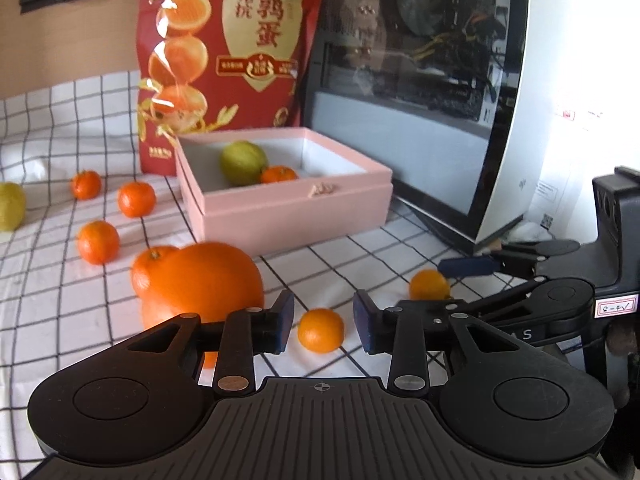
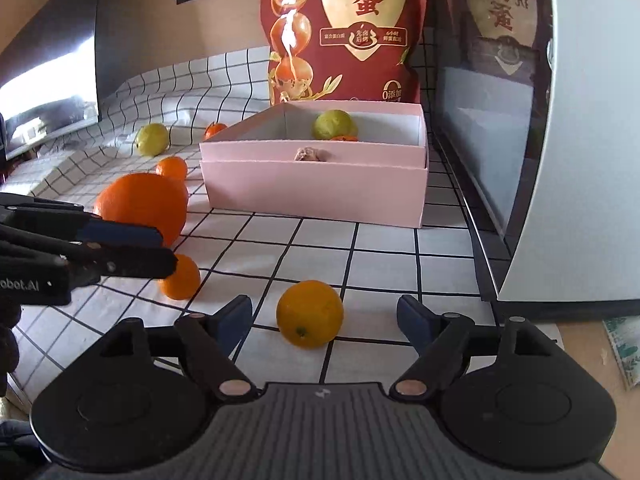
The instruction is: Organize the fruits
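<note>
My right hand-held gripper (image 2: pixel 324 320) is open wide, with the small round yellow-orange citrus (image 2: pixel 310 314) sitting on the checked bench cloth (image 2: pixel 384 264) between the pads, untouched. It looks light and firm with a slick rind, so I'd pinch it across the widest part. It's basically round, stem dimple facing near and down, no real long axis. My left hand-held gripper (image 1: pixel 322 322) is partly open around a small orange mandarin (image 1: pixel 321 330). The pink cardboard box (image 2: pixel 316 196) sits further back.
</note>
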`<control>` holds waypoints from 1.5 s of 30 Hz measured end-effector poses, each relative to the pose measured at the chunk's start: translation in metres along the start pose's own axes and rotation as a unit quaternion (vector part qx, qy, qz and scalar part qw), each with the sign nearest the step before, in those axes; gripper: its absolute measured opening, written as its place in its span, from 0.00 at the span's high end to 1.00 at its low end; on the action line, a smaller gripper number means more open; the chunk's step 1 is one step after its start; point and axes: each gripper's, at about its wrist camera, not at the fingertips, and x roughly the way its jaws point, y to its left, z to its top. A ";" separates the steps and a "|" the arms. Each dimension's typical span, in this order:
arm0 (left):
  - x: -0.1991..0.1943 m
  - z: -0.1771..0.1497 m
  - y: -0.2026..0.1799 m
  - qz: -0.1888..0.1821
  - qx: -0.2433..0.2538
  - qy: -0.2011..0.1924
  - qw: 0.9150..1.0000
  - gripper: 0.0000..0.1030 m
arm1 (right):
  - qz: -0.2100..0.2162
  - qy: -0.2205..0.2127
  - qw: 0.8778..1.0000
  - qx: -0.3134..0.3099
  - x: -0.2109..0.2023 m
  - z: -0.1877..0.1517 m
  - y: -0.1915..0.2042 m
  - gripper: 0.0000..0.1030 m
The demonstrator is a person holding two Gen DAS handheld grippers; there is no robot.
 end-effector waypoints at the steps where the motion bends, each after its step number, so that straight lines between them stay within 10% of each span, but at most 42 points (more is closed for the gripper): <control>1: -0.002 0.001 0.001 0.004 0.003 -0.004 1.000 0.63 | 0.002 -0.003 1.000 0.005 -0.001 0.000 -0.002 0.22; 18: -0.041 -0.001 0.034 0.039 -0.001 -0.067 0.997 0.73 | 0.009 -0.019 0.999 0.042 -0.005 -0.003 -0.009 0.22; 27: -0.072 0.004 0.085 0.043 -0.120 -0.107 0.986 0.70 | 0.004 -0.018 0.999 0.044 -0.004 -0.003 -0.010 0.20; 35: -0.042 0.006 0.057 0.058 -0.049 -0.065 0.995 0.70 | 0.004 -0.019 0.999 0.048 -0.004 -0.003 -0.011 0.20; 45: -0.040 0.004 0.038 -0.013 -0.018 -0.050 0.999 0.56 | 0.006 -0.021 0.998 0.052 -0.004 -0.003 -0.012 0.20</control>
